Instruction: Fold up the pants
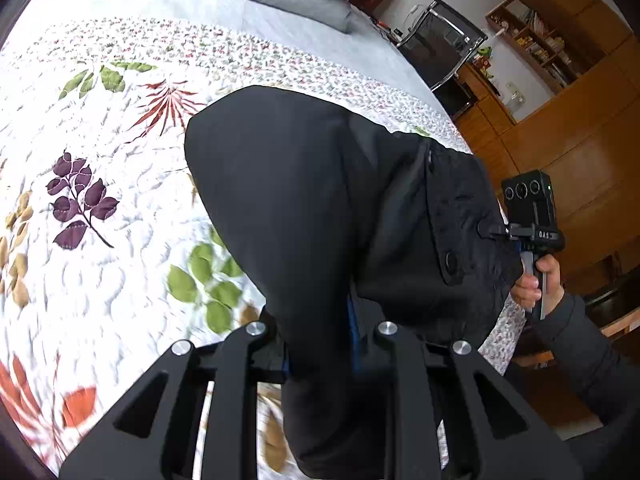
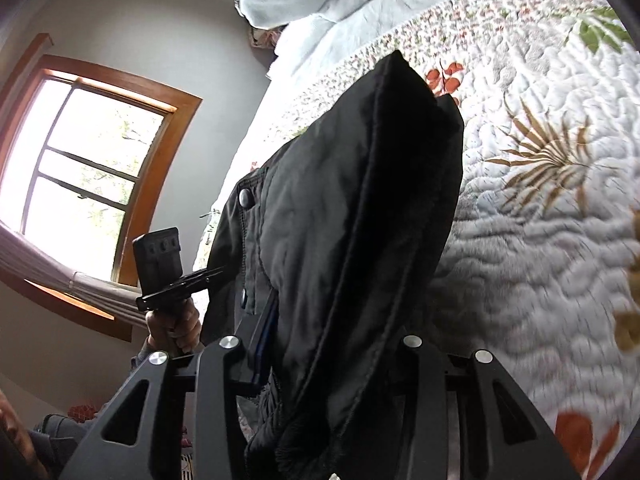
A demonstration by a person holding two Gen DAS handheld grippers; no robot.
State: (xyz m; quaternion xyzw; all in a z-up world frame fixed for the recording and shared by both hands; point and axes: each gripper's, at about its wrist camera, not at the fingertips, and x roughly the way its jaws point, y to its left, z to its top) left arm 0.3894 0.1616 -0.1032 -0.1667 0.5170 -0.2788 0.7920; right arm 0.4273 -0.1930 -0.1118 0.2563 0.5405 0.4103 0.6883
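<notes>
Fold looks approx. halfway: the black pants [image 1: 320, 208] hang doubled over above the quilted bed [image 1: 100, 200], near its edge, not yet laid flat. Both tongs, left [image 1: 320, 360] and right [image 2: 320, 364], are clamped on the cloth, the left's jaws nearly closed, the right's wider, prob. on a thicker bunch. Count: 1 pants, 2 tongs, 2 hands.

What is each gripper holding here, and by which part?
Both hold the black pants. The left gripper and the right gripper each pinch an edge of the bunched cloth by the buttoned waistband, lifting it over the quilt.
</notes>
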